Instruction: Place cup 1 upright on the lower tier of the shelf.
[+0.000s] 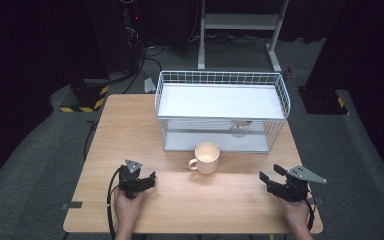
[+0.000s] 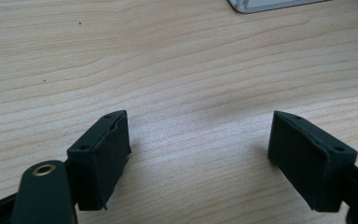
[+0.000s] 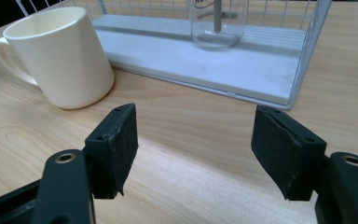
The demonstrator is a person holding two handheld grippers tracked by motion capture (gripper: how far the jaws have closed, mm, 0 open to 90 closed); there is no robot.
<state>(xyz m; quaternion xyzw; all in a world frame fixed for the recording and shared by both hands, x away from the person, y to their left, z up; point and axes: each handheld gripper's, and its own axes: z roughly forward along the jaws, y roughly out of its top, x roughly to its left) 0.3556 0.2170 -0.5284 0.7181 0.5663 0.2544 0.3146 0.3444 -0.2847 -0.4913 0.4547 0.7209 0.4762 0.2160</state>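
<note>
A cream mug [image 1: 206, 157] stands upright on the wooden table [image 1: 130, 135], handle to the left, just in front of a white wire rack [image 1: 221, 107]. In the right gripper view the mug [image 3: 60, 56] sits at upper left, and a clear glass [image 3: 217, 23] stands on the rack's lower shelf [image 3: 223, 70]. My left gripper [image 1: 147, 176] rests near the front left of the table, open, with bare wood between its jaws [image 2: 198, 140]. My right gripper [image 1: 271, 174] is at the front right, open and holding nothing [image 3: 193, 135], well short of the mug.
The rack has a white top shelf [image 1: 220, 100] with a wire rim. Beyond the table, a white stand's legs [image 1: 237, 30] and cables lie on the dark floor. Yellow-black striped bases [image 1: 82, 97] sit at the far left. Bare wood spreads between the two grippers.
</note>
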